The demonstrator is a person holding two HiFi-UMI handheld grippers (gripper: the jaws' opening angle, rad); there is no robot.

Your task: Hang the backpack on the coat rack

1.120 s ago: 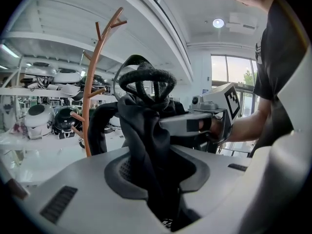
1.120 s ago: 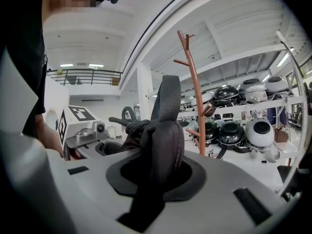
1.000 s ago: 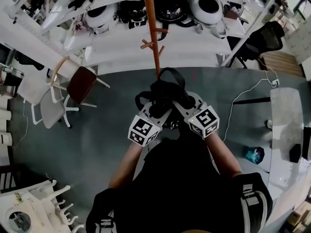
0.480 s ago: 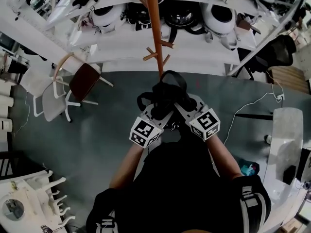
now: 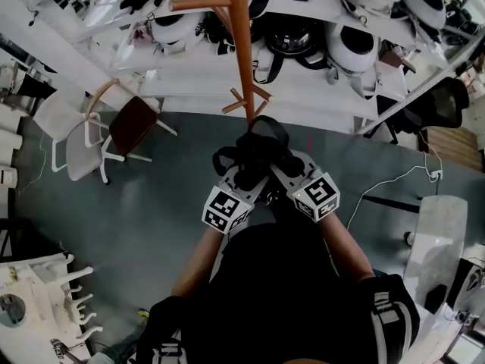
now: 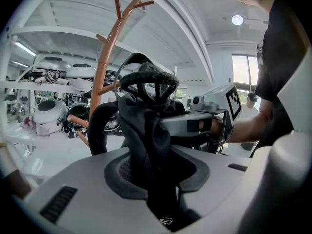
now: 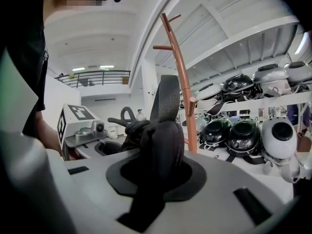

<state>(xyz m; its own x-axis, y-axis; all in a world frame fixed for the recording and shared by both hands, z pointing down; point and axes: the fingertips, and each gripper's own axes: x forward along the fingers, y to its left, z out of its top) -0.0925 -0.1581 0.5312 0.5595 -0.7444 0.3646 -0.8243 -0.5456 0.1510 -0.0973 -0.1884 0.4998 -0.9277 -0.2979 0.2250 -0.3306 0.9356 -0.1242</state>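
Observation:
A black backpack [image 5: 259, 149] hangs bunched between both grippers, held up by its top straps. My left gripper [image 5: 244, 174] is shut on a fold of black strap [image 6: 146, 130]. My right gripper [image 5: 274, 169] is shut on another padded strap [image 7: 163, 145], with a flat webbing loop [image 7: 166, 99] rising from it. The orange-brown wooden coat rack [image 5: 241, 51] stands just ahead of the bag; its pole and branch pegs show in the left gripper view [image 6: 109, 48] and the right gripper view [image 7: 183, 77]. The bag's body is mostly hidden below the grippers.
White shelving [image 5: 197, 82] with several helmets [image 5: 356, 48] runs behind the rack. A brown chair [image 5: 130, 127] and white chairs stand at the left. A white table [image 5: 432, 233] sits at the right, with a cable on the grey floor [image 5: 114, 211].
Both grippers with the backpack have come closer to the coat rack; the rack and shelves now sit lower and larger in the head view. The grips are unchanged.

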